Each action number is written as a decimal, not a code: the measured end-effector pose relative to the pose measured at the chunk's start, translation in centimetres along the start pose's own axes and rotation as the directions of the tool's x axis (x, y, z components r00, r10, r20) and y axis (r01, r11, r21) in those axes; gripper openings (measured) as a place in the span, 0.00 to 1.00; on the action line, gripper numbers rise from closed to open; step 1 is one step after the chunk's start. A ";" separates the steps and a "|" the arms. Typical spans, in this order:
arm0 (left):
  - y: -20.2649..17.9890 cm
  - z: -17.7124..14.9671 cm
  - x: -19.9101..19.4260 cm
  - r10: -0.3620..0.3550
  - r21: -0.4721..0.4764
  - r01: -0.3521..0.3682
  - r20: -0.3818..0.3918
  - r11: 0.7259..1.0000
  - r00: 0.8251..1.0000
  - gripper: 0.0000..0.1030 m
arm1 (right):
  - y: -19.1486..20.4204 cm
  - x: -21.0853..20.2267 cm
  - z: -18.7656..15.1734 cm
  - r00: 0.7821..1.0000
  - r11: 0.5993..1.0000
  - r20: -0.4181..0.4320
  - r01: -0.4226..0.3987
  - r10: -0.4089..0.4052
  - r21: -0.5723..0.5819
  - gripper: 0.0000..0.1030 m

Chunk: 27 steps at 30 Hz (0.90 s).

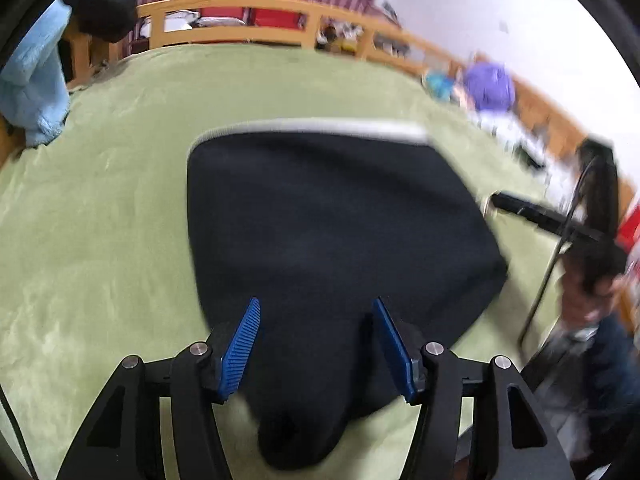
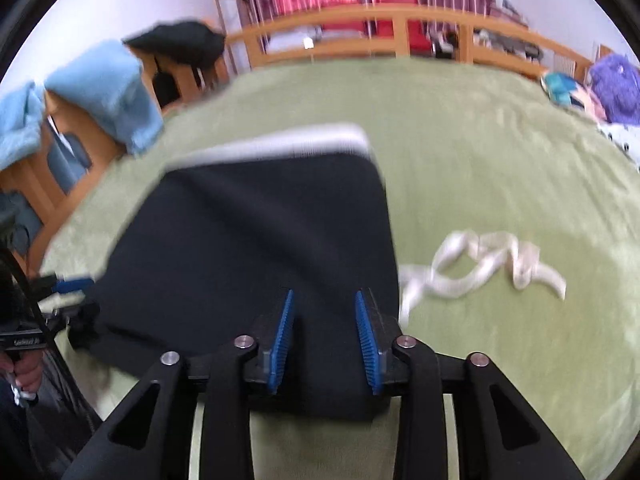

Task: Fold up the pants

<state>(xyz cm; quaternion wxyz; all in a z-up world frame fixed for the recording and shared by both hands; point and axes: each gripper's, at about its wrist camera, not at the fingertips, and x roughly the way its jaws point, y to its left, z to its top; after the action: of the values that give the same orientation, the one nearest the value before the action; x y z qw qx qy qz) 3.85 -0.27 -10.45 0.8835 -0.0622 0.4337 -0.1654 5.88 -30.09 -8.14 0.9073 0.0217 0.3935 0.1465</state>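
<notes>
2 grippers are hanging over the dark pants, which are lying folded on the green blanket with the pale waistband at 12 o'clock. The left gripper is standing about half open, its blue pads clear of the cloth, gripping nothing. The right gripper is gaping narrower, also empty. A white ribbon is lying at 3 o'clock of the pants.
</notes>
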 end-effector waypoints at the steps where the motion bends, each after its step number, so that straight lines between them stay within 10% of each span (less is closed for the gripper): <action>1: 0.4 1.3 0.3 0.004 -0.021 -0.004 0.017 1.000 1.000 0.55 | 0.1 0.3 0.9 1.000 1.000 0.022 0.001 -0.001 0.000 0.44; 9: 1.2 8.1 8.6 0.001 -0.053 -0.003 -0.041 0.999 0.999 0.55 | 3.2 8.5 6.0 0.988 0.980 -0.025 -0.154 0.152 -0.125 0.42; 12: 1.6 8.6 10.3 0.034 -0.032 -0.036 -0.051 0.999 0.998 0.52 | 3.4 11.8 5.4 0.998 0.978 -0.055 -0.024 0.013 -0.208 0.12; 15: 3.4 9.2 9.6 0.125 -0.052 -0.125 -0.006 0.991 0.992 0.52 | 0.6 12.3 6.1 0.995 0.992 -0.062 -0.090 0.084 -0.088 0.00; 20: 5.0 9.4 8.4 0.090 -0.094 -0.091 -0.020 0.991 0.996 0.53 | 0.8 11.0 6.9 0.998 0.997 -0.061 -0.035 0.031 -0.072 0.00; 22: 4.9 8.9 8.1 0.090 -0.081 -0.092 -0.029 0.992 0.996 0.53 | 1.3 9.5 7.0 0.999 0.997 -0.038 -0.022 0.019 -0.073 0.16; 27: 5.8 7.7 8.2 0.094 -0.152 -0.096 -0.022 0.984 0.995 0.53 | 7.0 8.5 7.0 0.985 0.976 -0.037 -0.175 0.171 -0.133 0.34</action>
<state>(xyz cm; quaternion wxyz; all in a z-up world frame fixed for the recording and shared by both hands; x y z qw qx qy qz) 15.93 2.04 -13.25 0.8798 -0.1076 0.4543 -0.0898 14.72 -20.42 -8.22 0.8853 -0.0079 0.3908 0.2517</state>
